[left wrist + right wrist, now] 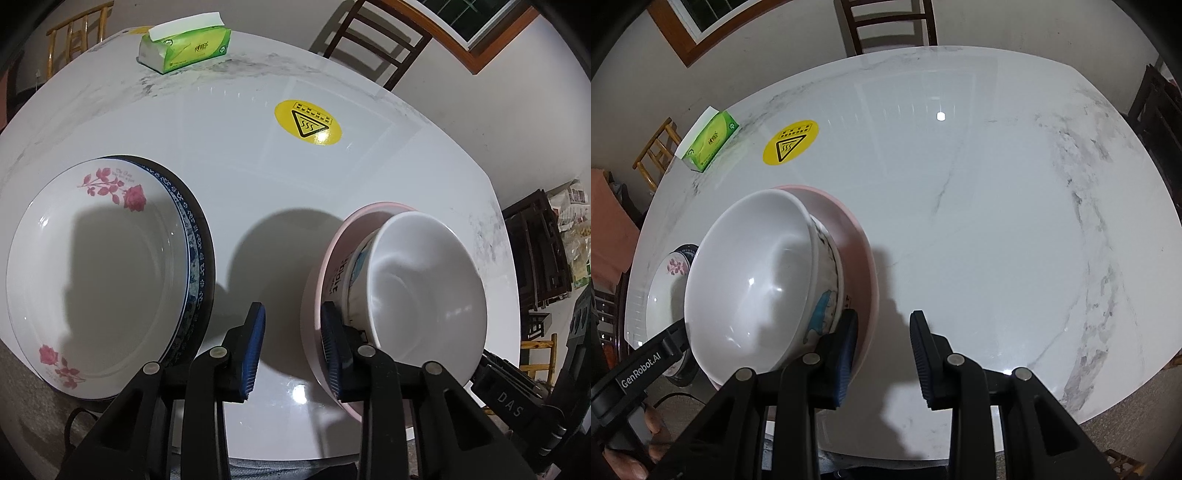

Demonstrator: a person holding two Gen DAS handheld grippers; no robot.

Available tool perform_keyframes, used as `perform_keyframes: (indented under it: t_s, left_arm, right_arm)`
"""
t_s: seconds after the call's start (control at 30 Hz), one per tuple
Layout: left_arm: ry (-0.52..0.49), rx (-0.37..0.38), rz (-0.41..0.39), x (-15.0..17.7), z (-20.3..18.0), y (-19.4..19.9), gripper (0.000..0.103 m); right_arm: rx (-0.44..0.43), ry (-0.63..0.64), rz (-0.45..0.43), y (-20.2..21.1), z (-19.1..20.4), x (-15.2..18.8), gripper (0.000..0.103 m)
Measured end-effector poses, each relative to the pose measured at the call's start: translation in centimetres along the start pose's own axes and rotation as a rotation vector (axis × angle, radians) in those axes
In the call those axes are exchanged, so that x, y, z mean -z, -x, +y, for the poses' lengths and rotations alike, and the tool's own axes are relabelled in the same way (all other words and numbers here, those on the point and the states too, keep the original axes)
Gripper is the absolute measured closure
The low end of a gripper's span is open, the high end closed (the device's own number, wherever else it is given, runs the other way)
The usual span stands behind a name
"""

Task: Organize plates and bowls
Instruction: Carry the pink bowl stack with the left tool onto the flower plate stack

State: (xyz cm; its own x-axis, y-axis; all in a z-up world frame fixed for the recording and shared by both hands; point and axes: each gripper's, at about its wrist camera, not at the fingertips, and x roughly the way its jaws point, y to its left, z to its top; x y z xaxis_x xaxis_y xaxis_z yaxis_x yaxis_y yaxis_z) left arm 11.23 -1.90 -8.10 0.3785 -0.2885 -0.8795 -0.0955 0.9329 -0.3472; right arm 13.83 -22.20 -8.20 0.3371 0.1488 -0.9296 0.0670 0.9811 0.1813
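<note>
Left wrist view: left gripper hangs with fingers apart, holding nothing, between the rose plate stacked on a blue-rimmed plate and the white bowl nested in a pink bowl. Right gripper also gapes, beside the bowls, over the bench; tissue pack far off

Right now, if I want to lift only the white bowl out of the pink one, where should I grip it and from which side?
Grip the white bowl by its rim, one finger inside and one outside. The rim stands well above the pink bowl, so the wall is free there. Coming from the near right side looks easiest, where the right hand-held gripper already sits open beside it.
</note>
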Motion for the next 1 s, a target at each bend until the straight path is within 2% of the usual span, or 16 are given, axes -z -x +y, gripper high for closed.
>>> perform_keyframes:
  t_s: [0.07, 0.13, 0.23, 1.0]
  left_arm:
    - [-0.005, 0.007, 0.001, 0.0, -0.1, 0.0, 0.081]
    - [-0.015, 0.012, 0.000, 0.0, -0.3, 0.0, 0.086]
    - [-0.047, 0.010, -0.007, 0.1, -1.1, 0.0, 0.095]
    - [-0.061, -0.031, -0.020, -0.5, -1.5, 0.6, 0.096]
  right_arm:
    - [-0.006, 0.004, -0.004, 0.0, 0.1, 0.0, 0.079]
    - [-0.012, 0.008, -0.004, 0.0, 0.4, 0.1, 0.088]
    - [-0.007, 0.022, -0.006, 0.1, 0.9, 0.0, 0.091]
    - [-0.026, -0.008, 0.006, 0.0, 1.1, -0.5, 0.091]
